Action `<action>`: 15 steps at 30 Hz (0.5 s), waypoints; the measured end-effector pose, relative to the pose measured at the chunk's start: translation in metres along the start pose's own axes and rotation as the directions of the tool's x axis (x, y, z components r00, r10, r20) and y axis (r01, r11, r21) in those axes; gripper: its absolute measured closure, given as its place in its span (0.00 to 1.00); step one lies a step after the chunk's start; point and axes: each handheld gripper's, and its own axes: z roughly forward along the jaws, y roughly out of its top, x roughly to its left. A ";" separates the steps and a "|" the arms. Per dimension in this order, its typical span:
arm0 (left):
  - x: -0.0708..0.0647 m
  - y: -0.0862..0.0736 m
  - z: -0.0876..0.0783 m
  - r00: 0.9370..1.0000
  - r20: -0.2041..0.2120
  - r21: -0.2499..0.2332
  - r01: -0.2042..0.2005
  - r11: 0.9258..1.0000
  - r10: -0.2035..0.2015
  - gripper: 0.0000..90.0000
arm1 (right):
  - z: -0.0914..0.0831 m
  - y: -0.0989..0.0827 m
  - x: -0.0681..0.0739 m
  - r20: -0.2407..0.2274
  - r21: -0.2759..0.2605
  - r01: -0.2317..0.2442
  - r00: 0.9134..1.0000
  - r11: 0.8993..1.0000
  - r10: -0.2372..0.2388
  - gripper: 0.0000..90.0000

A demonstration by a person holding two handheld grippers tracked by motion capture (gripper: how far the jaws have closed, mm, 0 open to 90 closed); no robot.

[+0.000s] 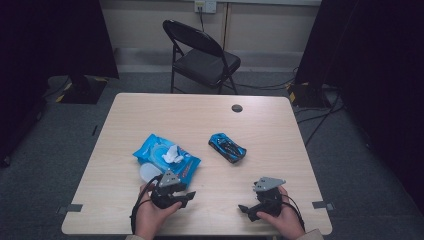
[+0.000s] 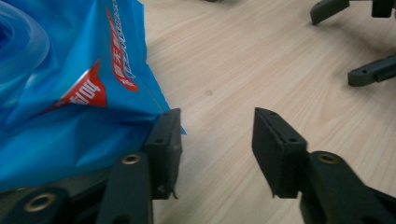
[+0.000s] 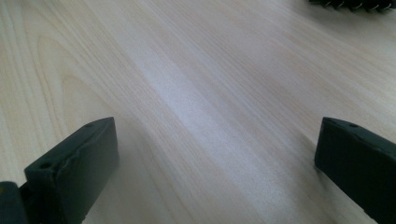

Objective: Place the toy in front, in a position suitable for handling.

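The crinkly blue plastic pack of wet wipes (image 1: 166, 157) lies left of centre on the pale wooden desk (image 1: 270, 130), a white wipe poking from its top opening. The left gripper (image 1: 189, 198) sits at the pack's near edge, its jaws partly apart with only bare desk between them. In the left gripper view one pad touches the blue film (image 2: 70, 107) from outside, gripping nothing. The right gripper (image 1: 244, 210) rests low near the desk's front edge, jaws wide apart and empty.

If the aim is to steady the pack, the left gripper would do better to shift sideways so the film's edge sits between the pads before they close.

The high view adds a small blue toy car (image 1: 227, 147) mid-desk and the white wipe. The left gripper view reveals the pad's contact with the film and the red label print.
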 end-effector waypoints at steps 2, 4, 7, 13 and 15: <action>-0.002 0.001 -0.001 1.000 -0.005 0.007 0.026 1.000 -0.026 0.61 | 0.000 0.000 0.000 0.001 0.000 0.000 1.000 1.000 0.000 0.00; -0.002 0.000 -0.002 0.999 -0.015 0.002 0.048 0.999 -0.048 0.59 | 0.000 0.000 0.000 0.001 0.000 -0.001 1.000 1.000 0.001 0.00; -0.002 -0.003 -0.003 0.999 -0.025 0.001 0.039 0.999 -0.039 0.59 | 0.000 0.000 0.000 0.001 0.000 -0.001 1.000 1.000 0.001 0.00; -0.001 -0.009 -0.006 0.997 -0.075 0.000 0.015 1.000 -0.015 0.59 | 0.000 0.000 0.000 0.001 0.000 0.000 1.000 1.000 0.000 0.00; 0.003 -0.010 -0.007 0.995 -0.100 -0.004 0.001 1.000 -0.002 0.55 | 0.000 0.000 0.000 0.001 0.000 -0.001 1.000 1.000 0.001 0.00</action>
